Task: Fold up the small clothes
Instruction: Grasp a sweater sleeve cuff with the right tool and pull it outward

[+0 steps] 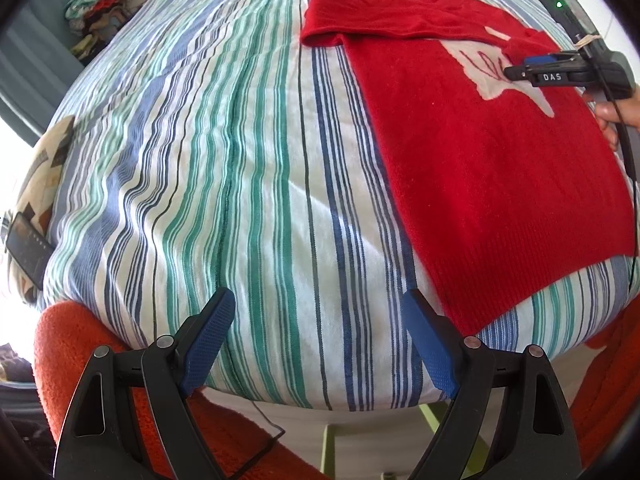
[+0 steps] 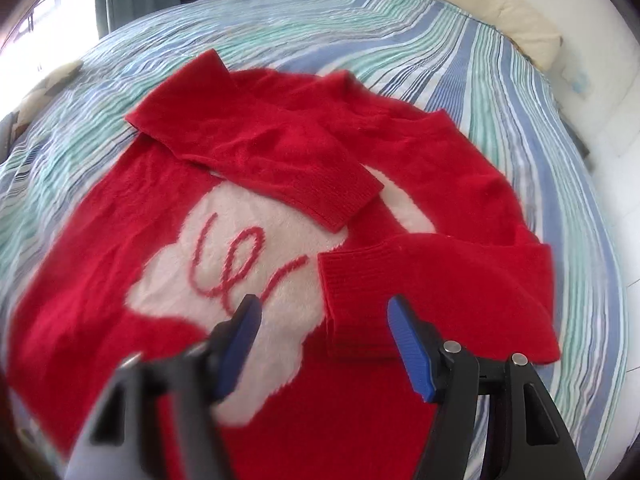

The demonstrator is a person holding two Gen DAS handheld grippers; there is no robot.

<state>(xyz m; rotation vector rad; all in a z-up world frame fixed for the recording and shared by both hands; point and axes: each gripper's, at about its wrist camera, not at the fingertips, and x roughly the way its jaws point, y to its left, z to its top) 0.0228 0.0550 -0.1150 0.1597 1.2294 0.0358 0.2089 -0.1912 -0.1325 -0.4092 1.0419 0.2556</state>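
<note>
A small red sweater [image 2: 120,208] with a white patch and red script lies flat on the striped bedspread [image 2: 400,32]. Both sleeves are folded in across its chest: one sleeve [image 2: 280,160] lies over the top, the other sleeve's cuff [image 2: 360,280] ends just ahead of my right gripper [image 2: 324,308], which is open and empty above the sweater. In the left wrist view the sweater [image 1: 480,160] lies at the right. My left gripper [image 1: 316,300] is open and empty over bare bedspread [image 1: 200,140] near the bed's front edge, left of the sweater's hem. The right gripper [image 1: 516,72] shows there too.
A patterned pillow [image 1: 44,168] and a dark phone [image 1: 28,244] lie at the bed's left edge. An orange fabric [image 1: 72,344] hangs below the front edge. A pile of clothes [image 1: 100,8] stands beyond the bed. A cream pillow [image 2: 500,8] lies at the far side.
</note>
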